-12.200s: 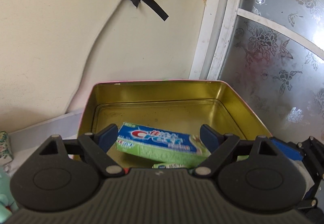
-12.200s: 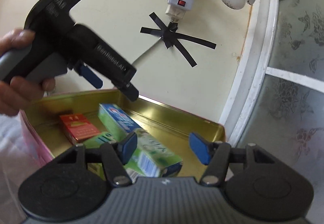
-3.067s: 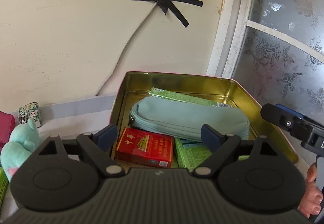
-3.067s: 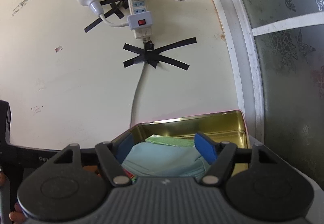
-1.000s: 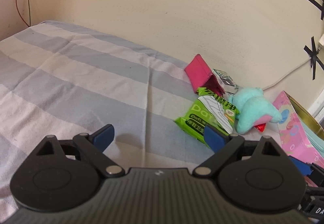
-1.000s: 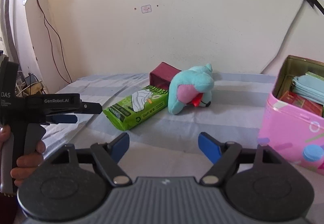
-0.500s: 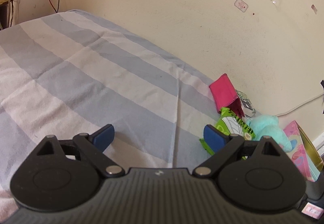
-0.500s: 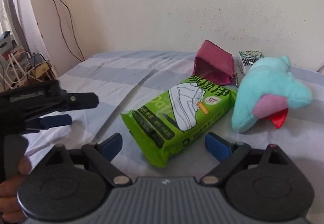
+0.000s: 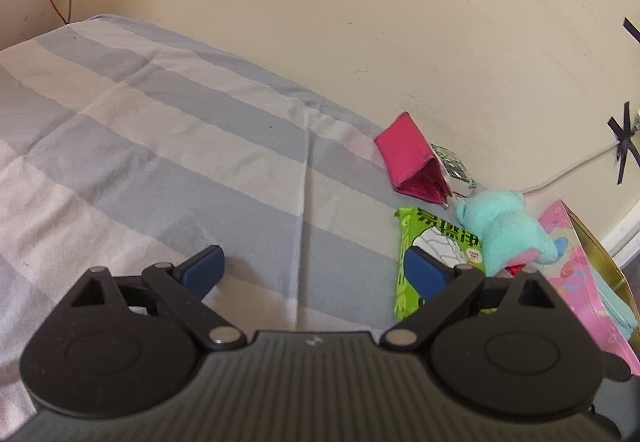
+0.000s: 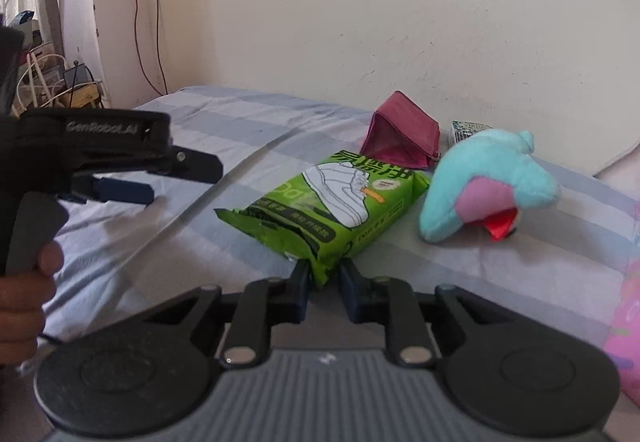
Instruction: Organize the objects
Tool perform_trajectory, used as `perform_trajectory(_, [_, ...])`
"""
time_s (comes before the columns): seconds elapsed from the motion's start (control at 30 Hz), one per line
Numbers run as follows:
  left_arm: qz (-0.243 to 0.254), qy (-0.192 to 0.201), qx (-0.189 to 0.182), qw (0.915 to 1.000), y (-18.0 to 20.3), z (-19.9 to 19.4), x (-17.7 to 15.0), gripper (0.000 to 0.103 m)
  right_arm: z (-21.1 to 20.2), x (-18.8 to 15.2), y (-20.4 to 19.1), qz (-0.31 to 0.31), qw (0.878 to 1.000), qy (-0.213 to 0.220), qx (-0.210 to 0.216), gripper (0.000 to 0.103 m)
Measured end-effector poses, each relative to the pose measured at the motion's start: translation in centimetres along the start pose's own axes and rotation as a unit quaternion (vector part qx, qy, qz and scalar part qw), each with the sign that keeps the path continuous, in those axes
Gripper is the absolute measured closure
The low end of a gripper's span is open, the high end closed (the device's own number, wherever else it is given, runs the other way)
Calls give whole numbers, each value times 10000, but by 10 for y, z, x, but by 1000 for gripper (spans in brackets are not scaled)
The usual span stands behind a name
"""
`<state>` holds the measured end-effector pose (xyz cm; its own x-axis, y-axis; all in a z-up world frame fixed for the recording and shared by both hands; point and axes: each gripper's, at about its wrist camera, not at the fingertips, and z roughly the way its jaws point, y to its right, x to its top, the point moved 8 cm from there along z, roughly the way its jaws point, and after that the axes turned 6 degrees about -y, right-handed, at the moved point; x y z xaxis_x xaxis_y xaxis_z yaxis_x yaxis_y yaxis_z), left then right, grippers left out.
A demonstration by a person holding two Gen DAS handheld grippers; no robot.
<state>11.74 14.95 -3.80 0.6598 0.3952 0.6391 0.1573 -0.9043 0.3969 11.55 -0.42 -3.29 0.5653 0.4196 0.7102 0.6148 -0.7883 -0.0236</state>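
A green packet [image 10: 332,198] with a shoe picture lies on the striped bed sheet [image 9: 160,146]. My right gripper [image 10: 324,274] is shut on its near end, which is crumpled between the pads. Behind it lie a teal plush toy [image 10: 488,182], a pink wallet [image 10: 404,138] and a small patterned box [image 10: 464,130]. My left gripper [image 9: 312,266] hovers over bare sheet left of the packet [image 9: 436,238]; its jaws are opening with nothing between them. In the right wrist view it appears at the left [image 10: 180,180], held by a hand.
A pink tin [image 9: 580,262] with a gold inside stands at the right, beside the plush toy [image 9: 504,230], with items in it. The wall runs close behind the objects. Cables and clutter sit past the bed's far left end [image 10: 60,82].
My right gripper has closed in on the green packet and shut on its near end. The left wrist view has swung slightly, bringing the packet, plush and tin nearer.
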Motion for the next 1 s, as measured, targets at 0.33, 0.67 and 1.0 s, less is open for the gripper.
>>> perform_trajectory(0.33, [408, -259, -791, 9957, 30, 2, -15, 1, -74, -67, -8, -240, 9994, 94, -225, 89])
perform_trajectory(0.67, [644, -149, -1007, 9927, 39, -4, -18, 1, -113, -95, 18, 683, 9971, 203, 249, 52])
perform_trajectory(1.0, [300, -361, -1722, 9840, 40, -3, -20, 1, -109, -96, 48, 1633, 9841, 341, 612, 46])
